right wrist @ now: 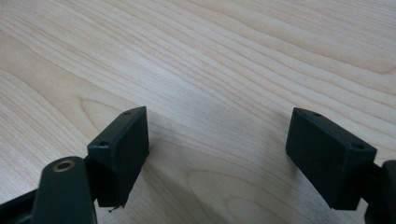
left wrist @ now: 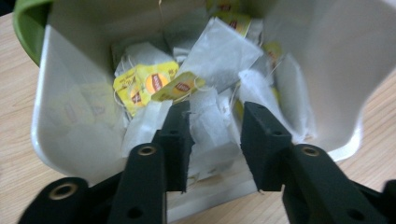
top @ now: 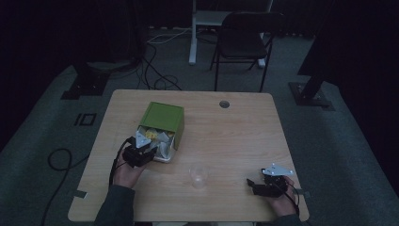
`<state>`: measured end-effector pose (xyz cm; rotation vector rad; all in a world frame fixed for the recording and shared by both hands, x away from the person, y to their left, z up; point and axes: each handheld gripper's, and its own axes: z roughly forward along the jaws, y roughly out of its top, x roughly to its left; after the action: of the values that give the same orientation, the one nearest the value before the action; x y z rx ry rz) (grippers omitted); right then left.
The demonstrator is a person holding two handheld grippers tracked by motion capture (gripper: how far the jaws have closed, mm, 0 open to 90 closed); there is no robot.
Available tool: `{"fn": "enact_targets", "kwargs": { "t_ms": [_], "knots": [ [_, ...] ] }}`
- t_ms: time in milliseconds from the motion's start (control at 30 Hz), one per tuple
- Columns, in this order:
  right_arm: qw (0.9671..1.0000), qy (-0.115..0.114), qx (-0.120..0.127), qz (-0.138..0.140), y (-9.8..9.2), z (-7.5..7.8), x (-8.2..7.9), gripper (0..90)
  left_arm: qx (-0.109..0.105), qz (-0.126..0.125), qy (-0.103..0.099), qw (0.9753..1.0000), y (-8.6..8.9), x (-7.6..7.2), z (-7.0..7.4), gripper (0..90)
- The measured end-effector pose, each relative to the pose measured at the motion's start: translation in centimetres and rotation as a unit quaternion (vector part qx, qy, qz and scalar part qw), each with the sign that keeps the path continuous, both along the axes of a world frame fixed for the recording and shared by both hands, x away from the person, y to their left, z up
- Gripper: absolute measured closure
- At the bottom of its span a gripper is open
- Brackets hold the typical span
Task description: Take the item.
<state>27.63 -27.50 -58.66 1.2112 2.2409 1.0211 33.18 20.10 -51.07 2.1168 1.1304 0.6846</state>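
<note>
- The left gripper (left wrist: 215, 135) reaches into the mouth of the white tub (left wrist: 70, 140); its jaws stand a little apart, with a white tea bag (left wrist: 210, 133) lying in the gap between them. Whether the pads actually press it cannot be told.
- Around that bag lie more tea bags, some with yellow tags (left wrist: 147, 84), piled loosely inside the tub.
- In the high view the left gripper (top: 139, 151) sits at the tub's near end, and a green lid (top: 163, 119) covers the far part.
- The right gripper (right wrist: 217, 149) is released, its jaws wide apart over bare wooden table (right wrist: 233, 60).
- In the high view the right gripper (top: 268, 184) rests near the table's front right corner, well apart from the tub.
- A clear plastic cup (top: 199, 176) stands upright between the two grippers.
</note>
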Motion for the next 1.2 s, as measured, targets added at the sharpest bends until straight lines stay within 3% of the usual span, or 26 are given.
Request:
{"fn": "enact_targets", "kwargs": {
  "t_ms": [233,367,500,700,900,1000,1200],
  "knots": [
    [1.0000,0.000,0.000,0.000,0.0,0.0,0.0,21.0,-0.004,0.011,0.006,0.9999,0.2,0.2,0.0,84.4],
    [1.0000,0.000,0.000,0.000,0.0,0.0,0.0,21.1,-0.006,0.012,0.002,0.9999,0.4,0.1,0.2,90.0],
    [1.0000,0.000,0.000,0.000,0.0,0.0,0.0,21.1,-0.019,0.007,-0.005,0.9998,0.7,-0.2,0.7,90.0],
    [1.0000,-0.001,0.000,0.000,0.0,0.0,0.0,21.1,-0.021,-0.003,-0.020,0.9996,0.8,-0.9,1.5,90.0],
    [1.0000,-0.001,0.000,0.000,0.0,0.0,0.0,21.1,-0.037,-0.022,-0.017,0.9989,0.9,-1.3,2.1,90.0],
    [1.0000,0.000,0.000,0.000,0.0,0.0,0.0,21.1,-0.054,-0.039,-0.019,0.9976,1.2,-1.7,2.8,90.0],
    [1.0000,-0.001,-0.001,0.001,0.0,0.0,0.0,21.1,-0.059,-0.053,-0.026,0.9965,1.4,-2.3,3.6,90.0]
  ]
}}
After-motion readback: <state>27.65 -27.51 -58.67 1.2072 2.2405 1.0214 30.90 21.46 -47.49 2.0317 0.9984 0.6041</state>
